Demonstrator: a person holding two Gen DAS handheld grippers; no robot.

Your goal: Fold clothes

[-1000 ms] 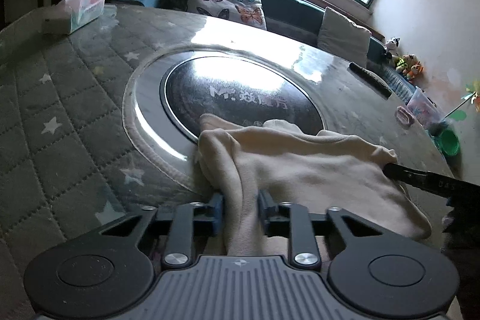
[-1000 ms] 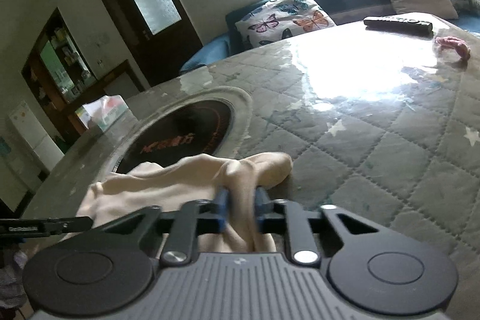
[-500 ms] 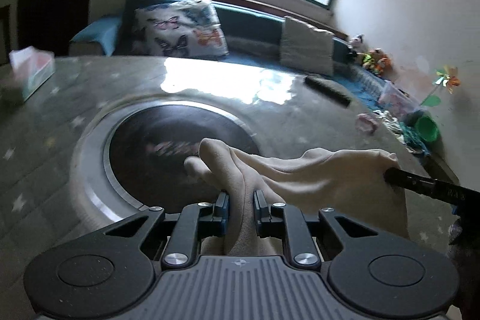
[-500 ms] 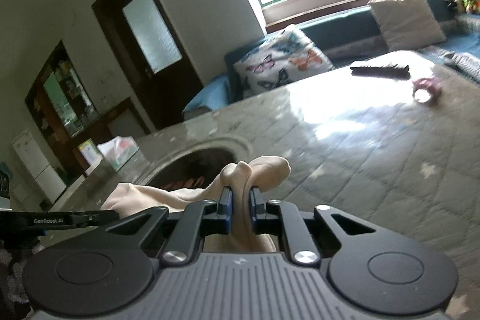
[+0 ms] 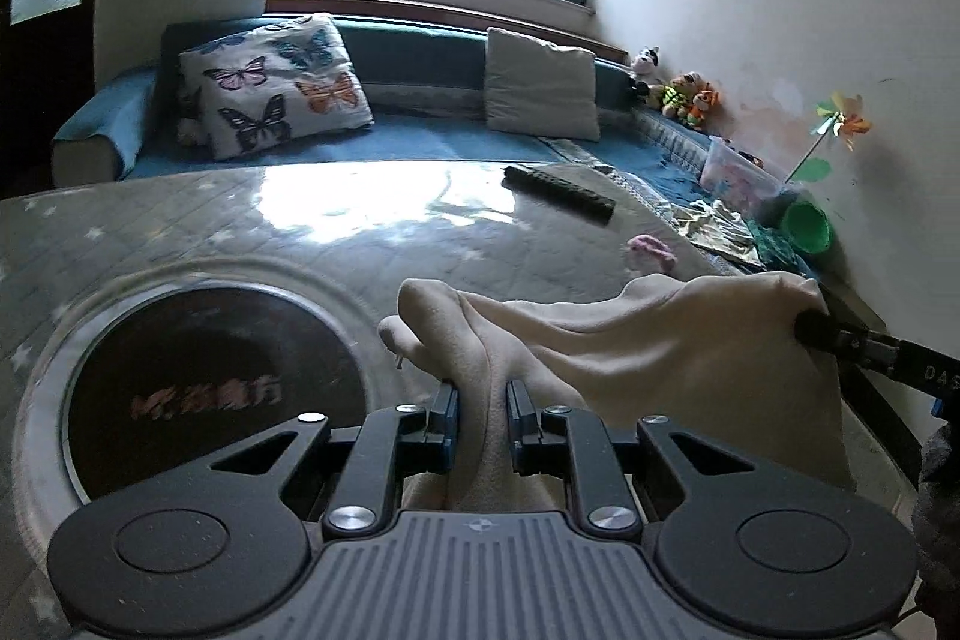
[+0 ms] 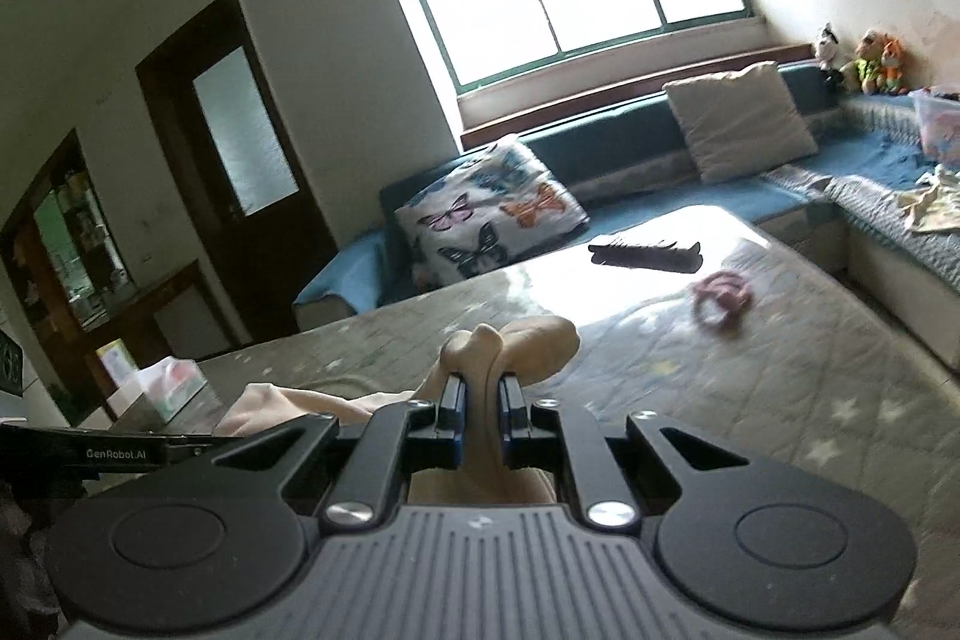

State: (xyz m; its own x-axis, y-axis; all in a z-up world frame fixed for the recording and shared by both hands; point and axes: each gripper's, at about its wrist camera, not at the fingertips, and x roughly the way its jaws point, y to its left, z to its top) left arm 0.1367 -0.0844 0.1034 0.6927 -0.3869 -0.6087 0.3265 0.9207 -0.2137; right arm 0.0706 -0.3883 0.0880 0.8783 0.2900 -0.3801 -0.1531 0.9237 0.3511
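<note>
Quilted star-print bench [image 5: 180, 232], sofa behind. Cream garment [image 5: 630, 352] held above the bench, stretched between both claws: left claw [image 5: 482, 412] clamped on one bunched edge, right claw [image 6: 480, 421] clamped on another.

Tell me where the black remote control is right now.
The black remote control lies on the far side of the quilted table, just beyond the pink hair tie and in front of the blue sofa; both wrist views show it.
</note>
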